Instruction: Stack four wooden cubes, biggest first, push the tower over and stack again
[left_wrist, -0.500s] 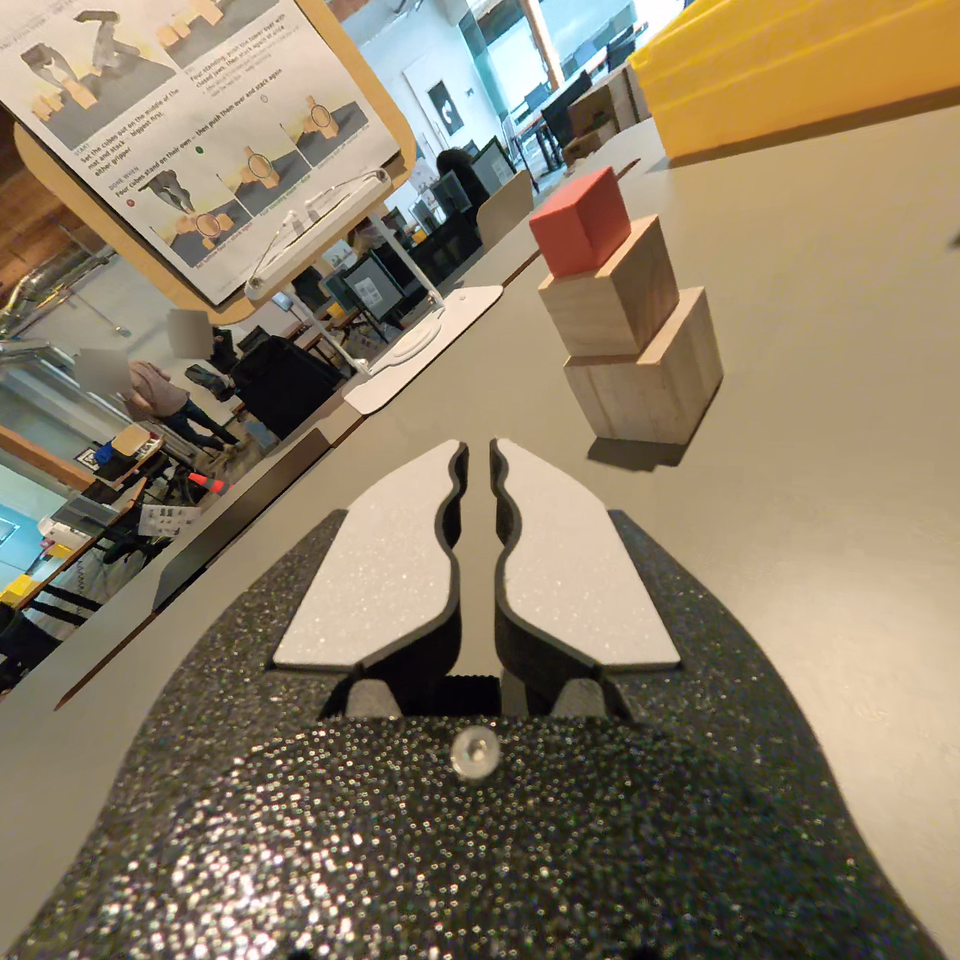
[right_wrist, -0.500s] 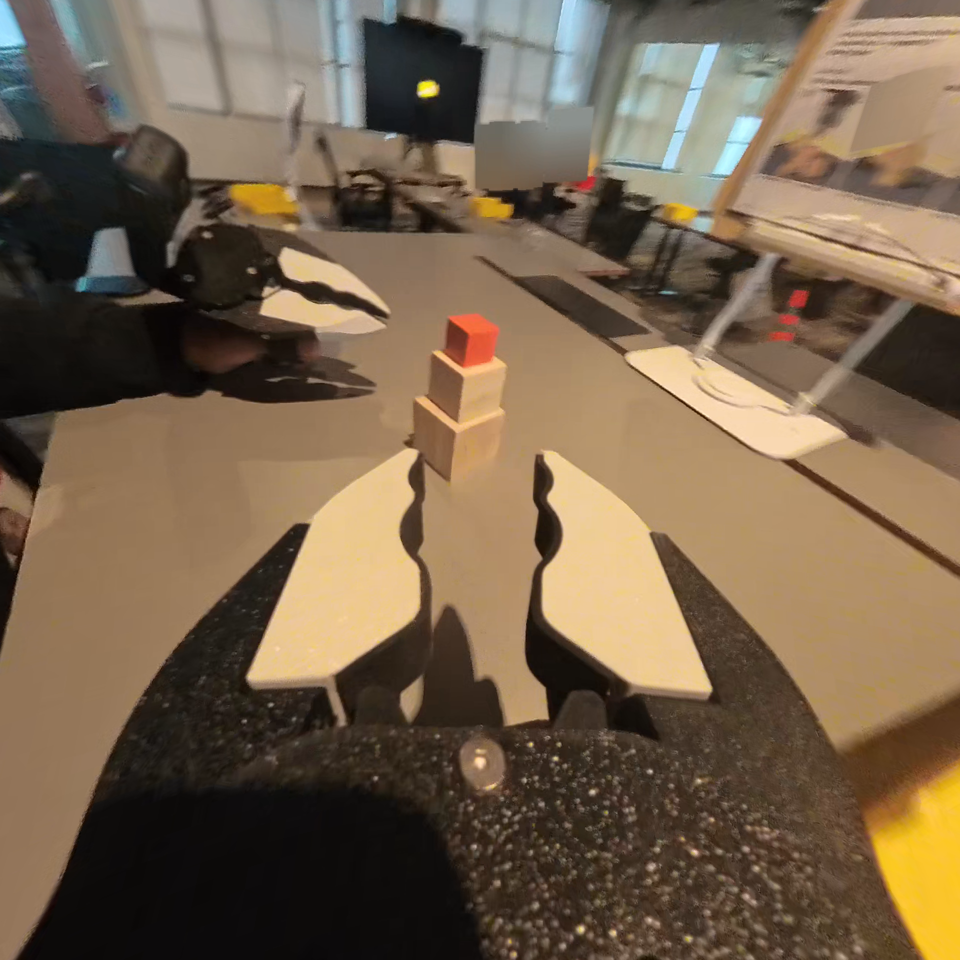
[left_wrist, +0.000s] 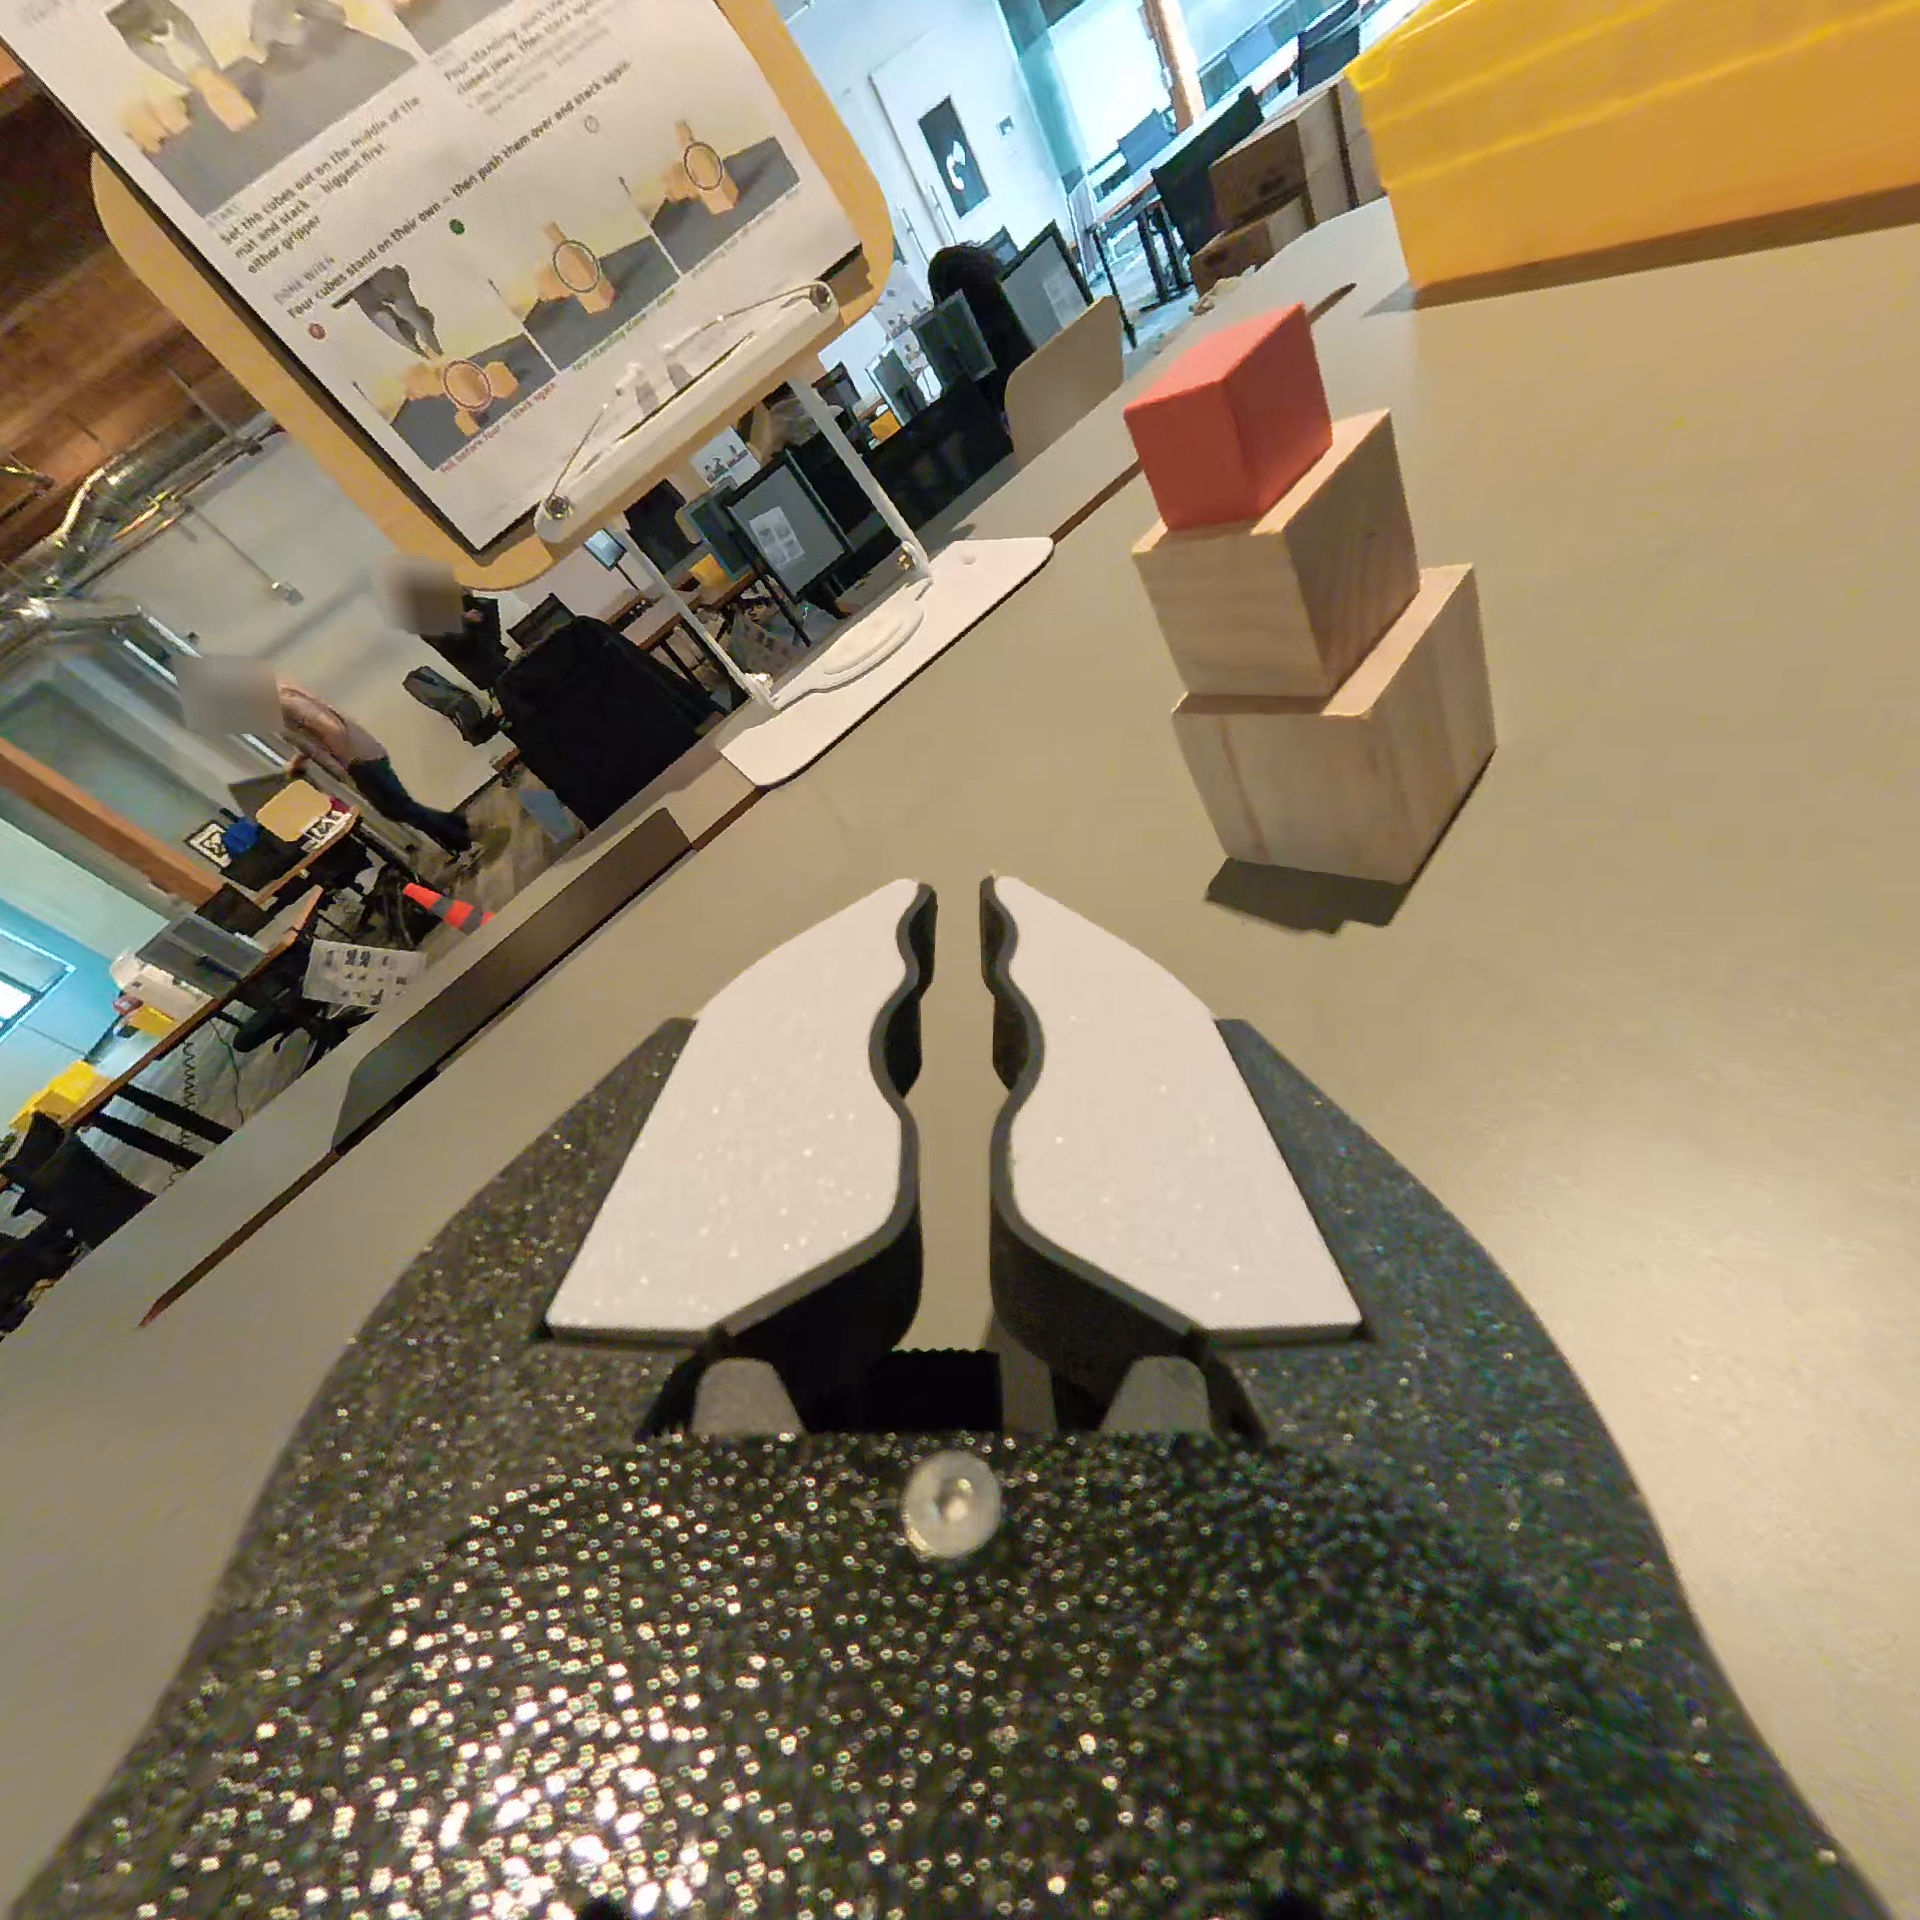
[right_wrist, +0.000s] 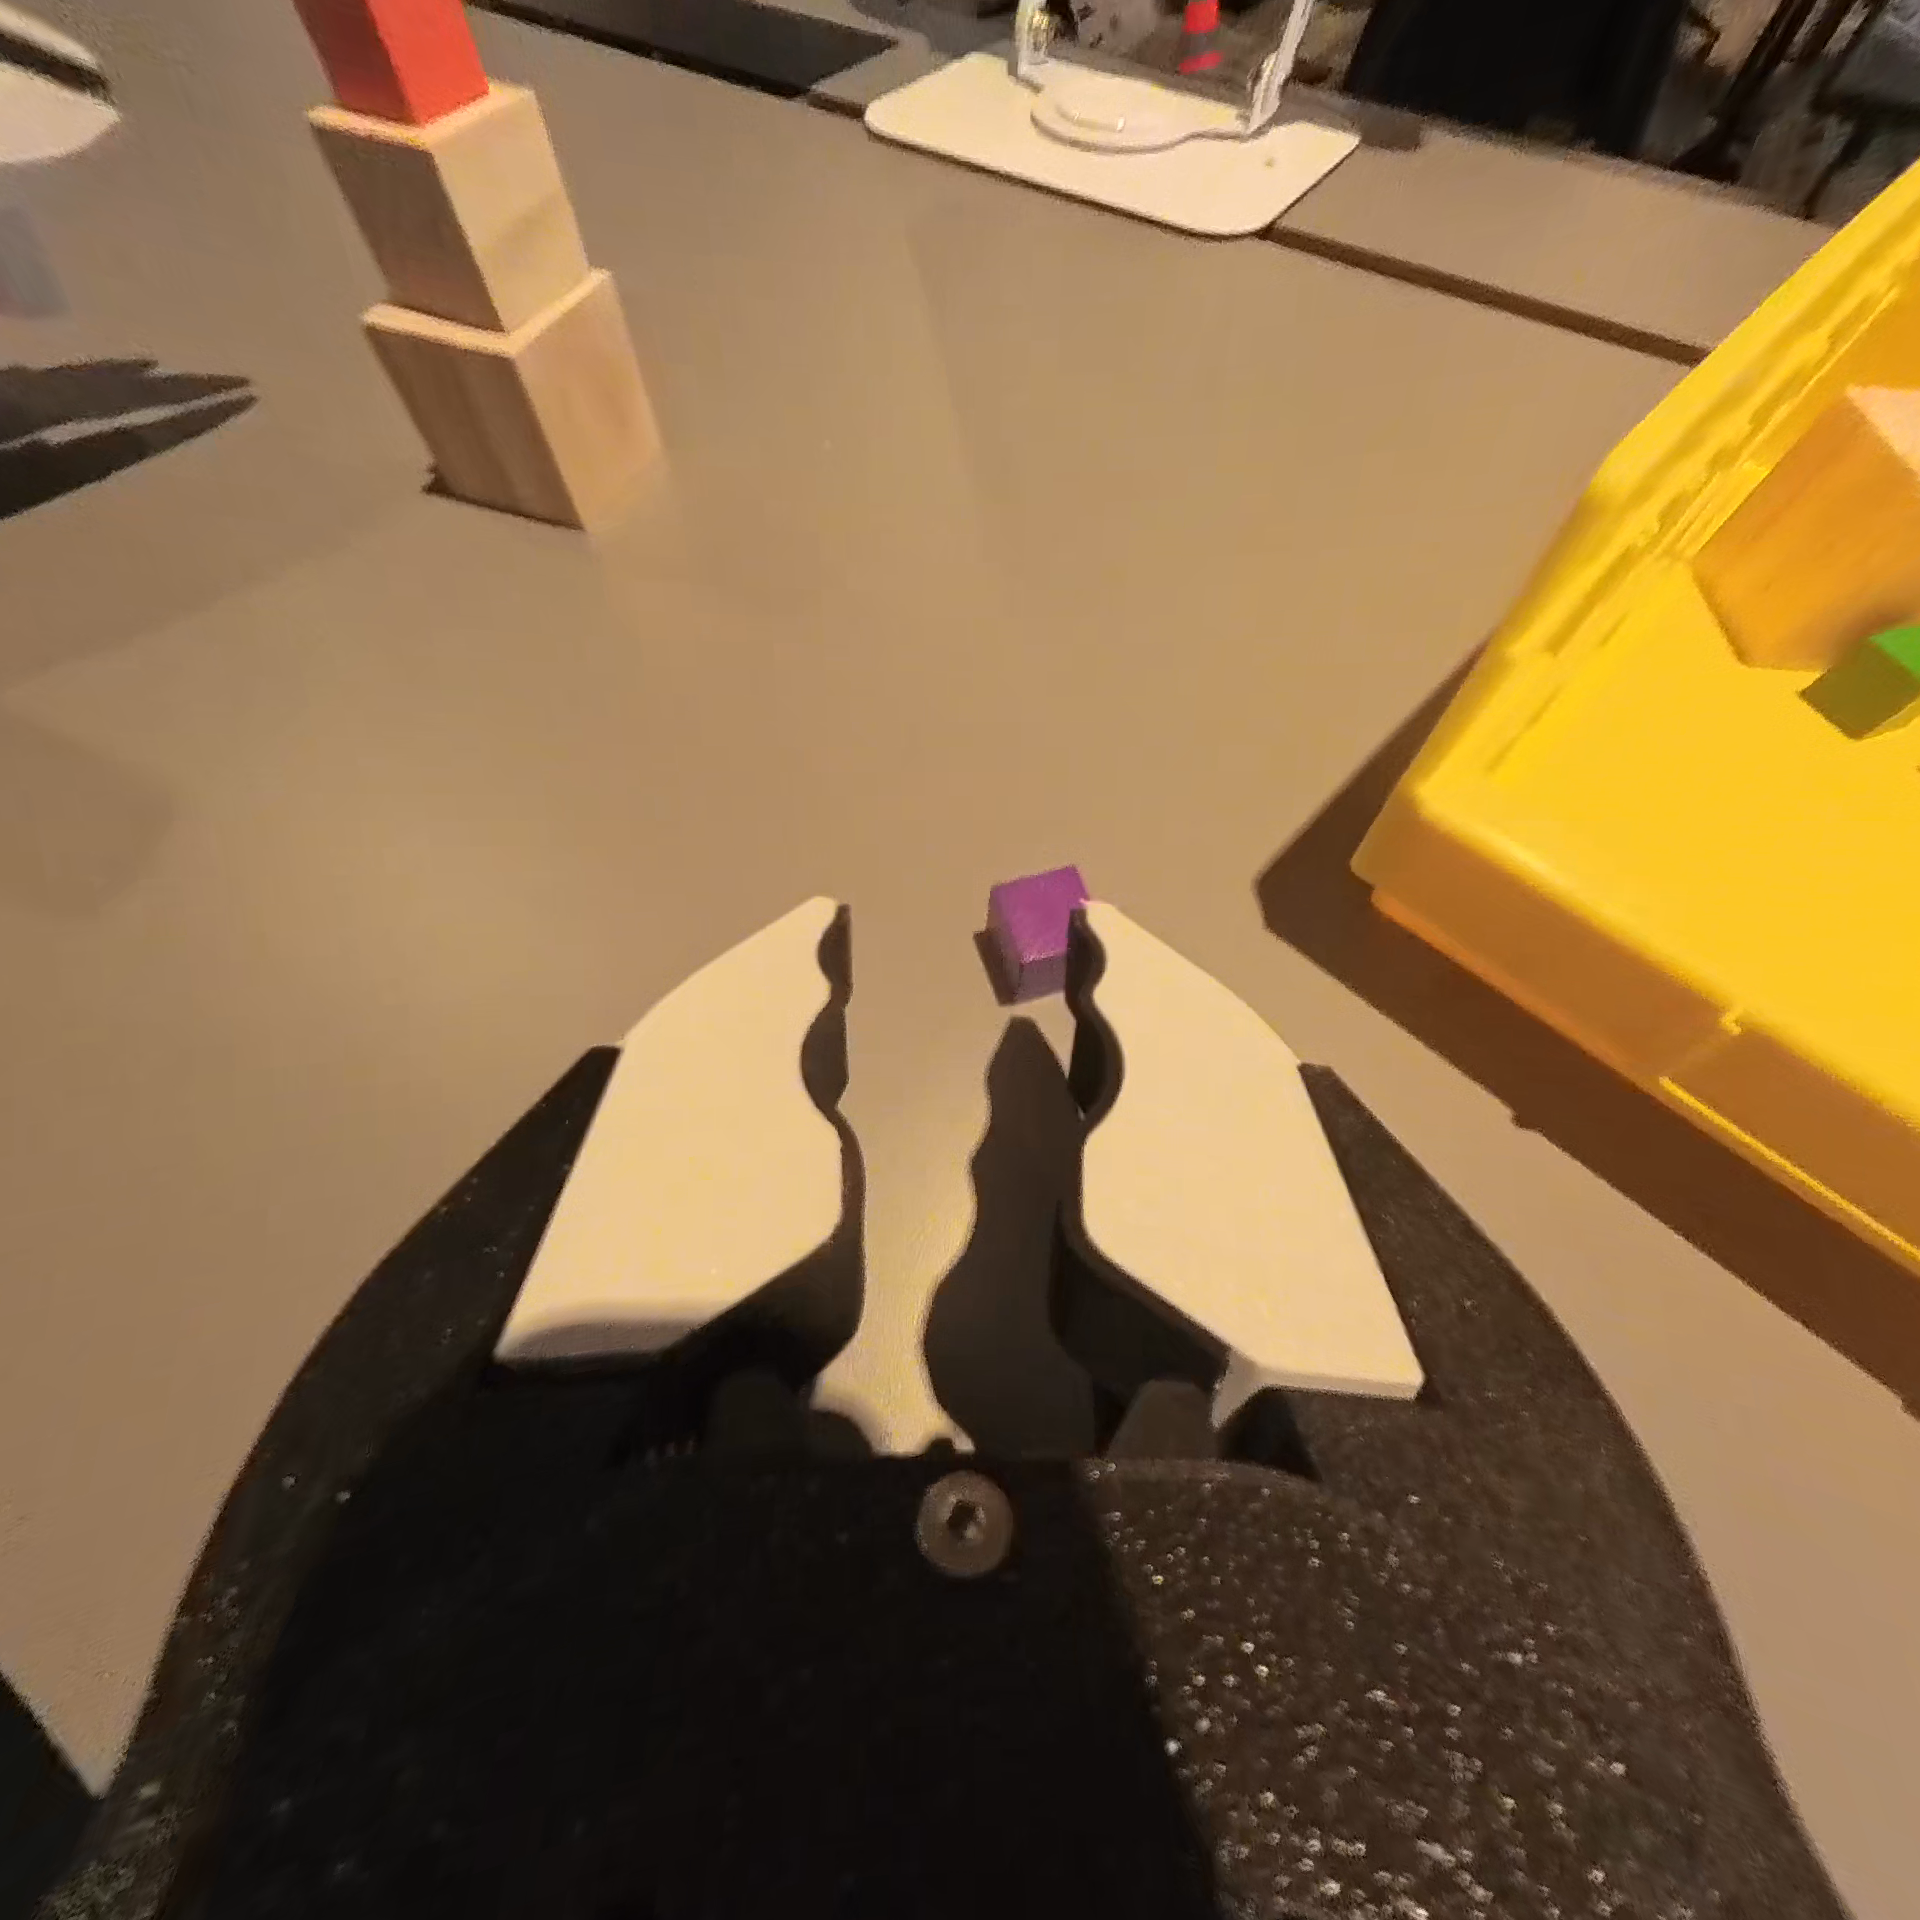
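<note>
Right wrist view: right tongs (right_wrist: 961, 925) apart, purple cube (right_wrist: 1032, 932) touching their right fingertip

Red on the top cube (left_wrist: 1226, 426); pale, grained natural wood on the middle cube (left_wrist: 1278, 592) and the bottom cube (left_wrist: 1340, 769). Purple on the small cube (right_wrist: 1032, 928). Bright yellow on the bin (right_wrist: 1683, 790), with a light wooden block (right_wrist: 1808, 540) and a green cube (right_wrist: 1870, 681) inside. Matt grey-beige across the surface (left_wrist: 1558, 1039). Speckled, glittering black on both gripper bodies, with pale grey-white plates on the fingers (left_wrist: 769, 1132) and black edging. White on the stand base (right_wrist: 1112, 145).
</note>
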